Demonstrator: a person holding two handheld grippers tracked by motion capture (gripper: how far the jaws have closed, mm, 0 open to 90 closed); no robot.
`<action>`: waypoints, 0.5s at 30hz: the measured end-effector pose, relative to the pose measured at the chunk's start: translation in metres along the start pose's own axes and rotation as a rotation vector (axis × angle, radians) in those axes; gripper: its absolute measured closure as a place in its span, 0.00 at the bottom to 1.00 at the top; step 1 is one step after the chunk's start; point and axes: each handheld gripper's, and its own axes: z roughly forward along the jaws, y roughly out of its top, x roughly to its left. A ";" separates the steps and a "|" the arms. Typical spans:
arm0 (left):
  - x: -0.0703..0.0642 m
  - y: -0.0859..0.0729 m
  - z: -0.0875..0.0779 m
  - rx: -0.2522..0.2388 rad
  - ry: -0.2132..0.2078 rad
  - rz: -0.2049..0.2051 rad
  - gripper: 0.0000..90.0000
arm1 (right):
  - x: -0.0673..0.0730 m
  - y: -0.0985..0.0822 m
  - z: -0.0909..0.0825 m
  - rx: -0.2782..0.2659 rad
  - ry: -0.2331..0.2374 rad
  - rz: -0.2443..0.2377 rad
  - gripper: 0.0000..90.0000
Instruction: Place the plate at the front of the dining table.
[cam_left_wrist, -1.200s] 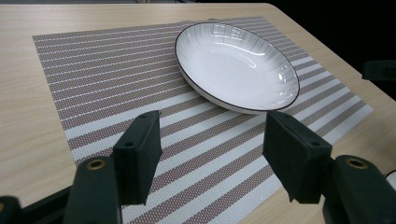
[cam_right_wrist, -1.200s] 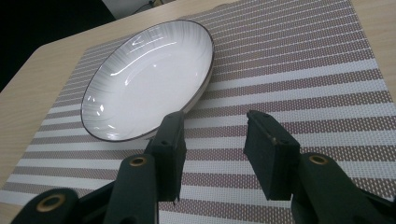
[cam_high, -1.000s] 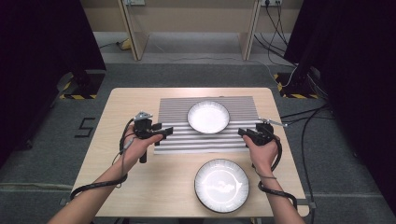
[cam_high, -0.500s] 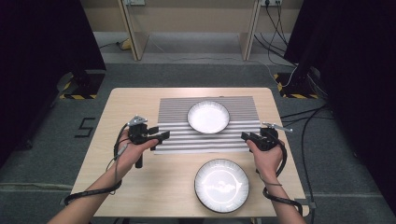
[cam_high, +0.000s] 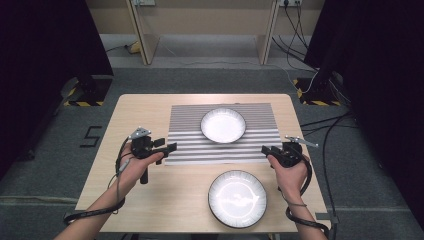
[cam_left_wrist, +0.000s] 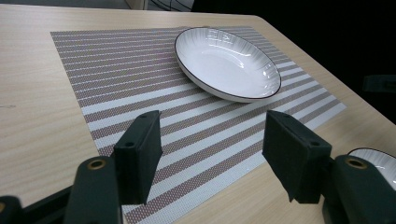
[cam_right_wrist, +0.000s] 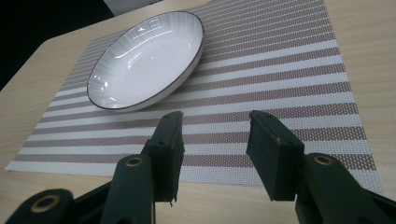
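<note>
The striped placemat (cam_high: 223, 132) lies flat in the far half of the table (cam_high: 150, 107), centred between its left and right edges, with a white bowl (cam_high: 223, 125) resting on its far middle; a second white plate (cam_high: 237, 198) sits apart on bare wood near the table's front edge. The left hand-held gripper (cam_high: 170, 147) hovers at the mat's front-left corner, its jaws spread wide and holding nothing; the left gripper view shows the mat's near edge between the two pads. The right hand-held gripper (cam_high: 265, 150) hovers just off the mat's front-right corner, likewise parted and empty. The step in hand appears to be an approach to the mat's two front corners. To do it well, lower each hand-held gripper until one pad can slide under the thin edge, close on the corners at the same time, and keep both hands level, since the bowl can slide if the mat tilts or is pulled unevenly.
</note>
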 end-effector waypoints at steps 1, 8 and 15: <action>0.000 0.000 0.000 0.000 0.000 0.000 0.41 | -0.001 -0.001 -0.001 0.000 -0.002 0.002 0.61; 0.001 -0.005 -0.007 -0.007 -0.004 -0.003 0.41 | -0.004 -0.006 -0.009 -0.004 -0.007 -0.002 0.61; 0.003 -0.010 -0.013 -0.007 -0.002 -0.001 0.41 | -0.008 -0.012 -0.015 -0.004 -0.008 0.002 0.61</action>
